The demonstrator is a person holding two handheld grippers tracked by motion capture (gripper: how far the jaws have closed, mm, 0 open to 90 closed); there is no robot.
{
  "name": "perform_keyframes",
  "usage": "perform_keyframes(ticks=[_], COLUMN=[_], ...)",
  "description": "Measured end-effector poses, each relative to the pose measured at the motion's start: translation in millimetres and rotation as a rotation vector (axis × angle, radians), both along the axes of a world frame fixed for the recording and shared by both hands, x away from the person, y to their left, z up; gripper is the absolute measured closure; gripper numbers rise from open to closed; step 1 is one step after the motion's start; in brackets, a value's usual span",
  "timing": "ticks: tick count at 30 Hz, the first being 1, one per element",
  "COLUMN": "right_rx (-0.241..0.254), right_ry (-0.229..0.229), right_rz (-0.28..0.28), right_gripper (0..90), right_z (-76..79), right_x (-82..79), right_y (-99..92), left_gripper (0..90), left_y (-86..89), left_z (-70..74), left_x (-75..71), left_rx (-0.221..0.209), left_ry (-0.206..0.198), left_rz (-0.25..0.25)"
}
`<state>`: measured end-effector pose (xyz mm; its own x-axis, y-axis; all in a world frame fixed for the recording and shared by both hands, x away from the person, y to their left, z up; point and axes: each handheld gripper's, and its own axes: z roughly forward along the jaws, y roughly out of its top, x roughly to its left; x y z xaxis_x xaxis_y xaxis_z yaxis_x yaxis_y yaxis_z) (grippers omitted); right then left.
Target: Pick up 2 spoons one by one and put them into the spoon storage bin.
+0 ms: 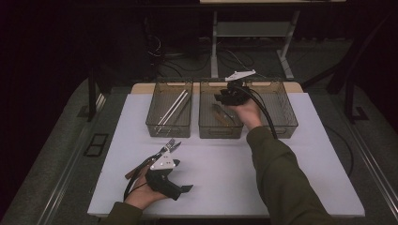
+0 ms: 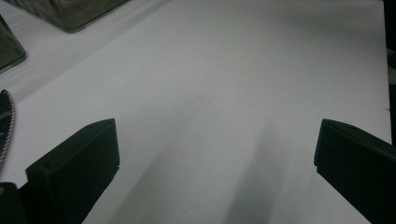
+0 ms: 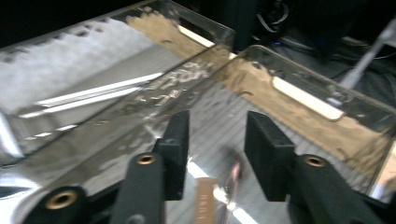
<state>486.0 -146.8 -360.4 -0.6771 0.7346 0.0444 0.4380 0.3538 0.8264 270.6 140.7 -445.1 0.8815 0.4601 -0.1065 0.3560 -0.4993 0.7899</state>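
My right gripper [image 1: 226,100] hangs over the middle clear bin [image 1: 220,135] at the back of the white table. In the right gripper view its jaws [image 3: 217,140] stand apart, and just below them lies a blurred wooden-handled utensil [image 3: 205,196] that neither pad touches. That utensil [image 1: 220,115] lies on the bin's floor. My left gripper [image 1: 183,180] rests near the table's front left with its jaws [image 2: 215,158] wide open over bare table. A fork [image 1: 170,145] and a brown-handled knife [image 1: 133,171] lie just beside it; the knife's serrated edge [image 2: 5,126] shows at the left.
The left clear bin [image 1: 155,126] holds long white sticks [image 1: 174,107], which also appear as white sticks [image 3: 102,91] past the bin wall. A third bin [image 1: 287,123] adjoins on the right. Cables and a desk frame [image 1: 215,42] stand behind the table.
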Motion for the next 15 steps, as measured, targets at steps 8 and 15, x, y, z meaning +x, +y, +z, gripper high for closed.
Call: perform_keyframes(ticks=[8,15], right_rx=[0.039,0.056], right_ry=[0.041,0.051], right_rz=[0.048,0.088], right_gripper=[42.2,37.3], right_z=[2.9,6.0], right_x=[-22.3,-45.0], right_y=[-14.4,-31.9], left_gripper=[0.0,0.0], left_y=[-0.2,0.1], left_z=[0.0,-0.5], left_x=[-0.5,-0.4], left_rx=[0.007,0.009], left_ry=[-0.004,0.002], left_rz=[0.000,0.011])
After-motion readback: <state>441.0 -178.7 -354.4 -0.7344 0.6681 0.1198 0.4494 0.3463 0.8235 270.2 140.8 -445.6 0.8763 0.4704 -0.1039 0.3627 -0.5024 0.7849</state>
